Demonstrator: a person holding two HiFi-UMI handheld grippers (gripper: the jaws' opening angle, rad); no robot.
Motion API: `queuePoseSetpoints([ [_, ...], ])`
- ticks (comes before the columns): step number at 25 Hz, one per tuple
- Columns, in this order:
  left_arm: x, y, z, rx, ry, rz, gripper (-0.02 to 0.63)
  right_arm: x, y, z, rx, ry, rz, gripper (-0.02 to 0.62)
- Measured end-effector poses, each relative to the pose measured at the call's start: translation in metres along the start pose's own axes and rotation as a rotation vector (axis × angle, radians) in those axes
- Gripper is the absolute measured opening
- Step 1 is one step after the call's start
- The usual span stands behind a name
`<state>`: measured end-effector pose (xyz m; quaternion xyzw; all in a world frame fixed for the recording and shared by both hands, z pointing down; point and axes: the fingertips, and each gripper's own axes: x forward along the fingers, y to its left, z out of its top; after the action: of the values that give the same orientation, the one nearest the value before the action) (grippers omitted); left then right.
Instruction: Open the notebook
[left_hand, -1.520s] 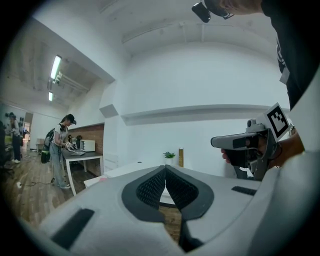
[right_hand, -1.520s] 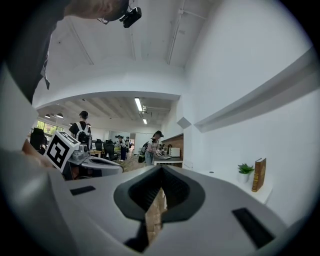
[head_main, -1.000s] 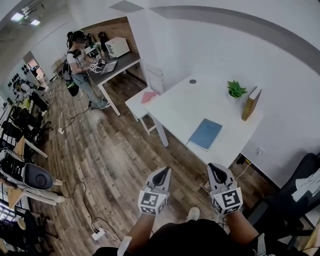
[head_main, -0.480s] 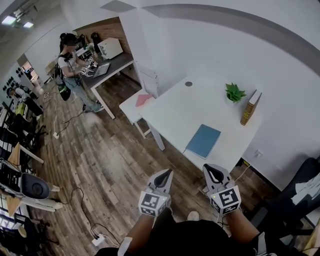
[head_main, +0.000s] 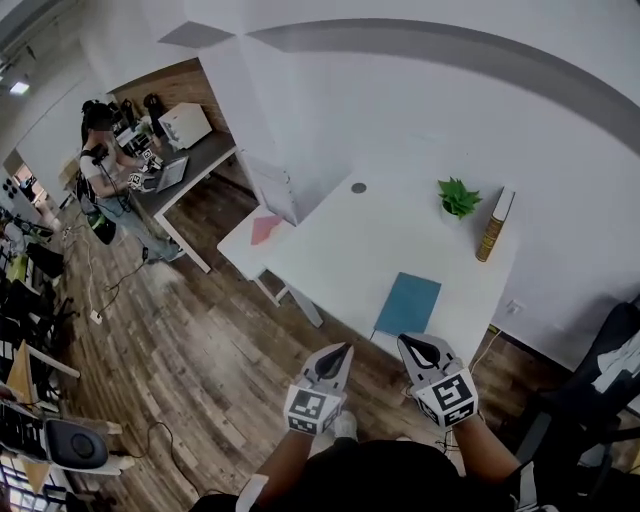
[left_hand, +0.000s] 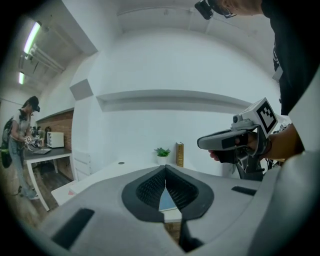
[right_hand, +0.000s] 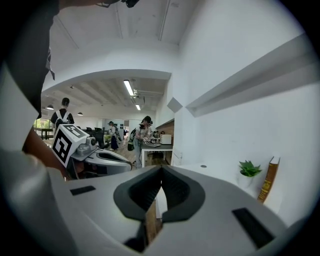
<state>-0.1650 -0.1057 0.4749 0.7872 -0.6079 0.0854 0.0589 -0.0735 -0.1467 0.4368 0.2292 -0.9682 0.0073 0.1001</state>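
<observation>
A closed blue notebook lies flat near the front edge of the white table. Both grippers hang in the air short of that edge, over the wooden floor, pointing at the table. My left gripper is shut with nothing in it; in the left gripper view its tips meet, and a strip of the notebook shows through the gap below them. My right gripper is just below the notebook's near edge, also shut and empty, its tips touching.
On the table's far right stand a small green plant and an upright brown book. A white chair with a pink sheet stands left of the table. A person works at a far desk. A dark chair is at the right.
Both grippers and the head view have moved closer to the table. The notebook now lies just ahead of the gripper tips. Both pairs of jaws stayed shut.
</observation>
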Motion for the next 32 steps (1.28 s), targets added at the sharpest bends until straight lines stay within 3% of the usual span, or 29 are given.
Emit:
queuePoseSetpoints([
  [7, 0.03, 0.031, 0.004, 0.044, 0.002, -0.141, 0.005, 0.034, -0.008, -0.008, 0.028, 0.05, -0.111, -0.002],
  [15, 0.055, 0.032, -0.008, 0.108, 0.022, -0.3, 0.005, 0.024, -0.035, -0.006, 0.083, 0.0, -0.38, -0.002],
  [25, 0.103, 0.0, -0.048, 0.13, 0.12, -0.386, 0.005, -0.002, -0.063, -0.038, 0.124, 0.045, -0.52, -0.002],
  [28, 0.121, -0.016, -0.061, 0.194, 0.147, -0.415, 0.006, -0.01, -0.073, -0.046, 0.142, 0.047, -0.536, -0.002],
  [29, 0.127, -0.023, -0.068, 0.221, 0.165, -0.434, 0.012, -0.012, -0.075, -0.05, 0.151, 0.049, -0.538, -0.002],
  [32, 0.145, -0.047, -0.094, 0.295, 0.255, -0.51, 0.155, -0.02, -0.084, -0.06, 0.176, 0.055, -0.546, -0.002],
])
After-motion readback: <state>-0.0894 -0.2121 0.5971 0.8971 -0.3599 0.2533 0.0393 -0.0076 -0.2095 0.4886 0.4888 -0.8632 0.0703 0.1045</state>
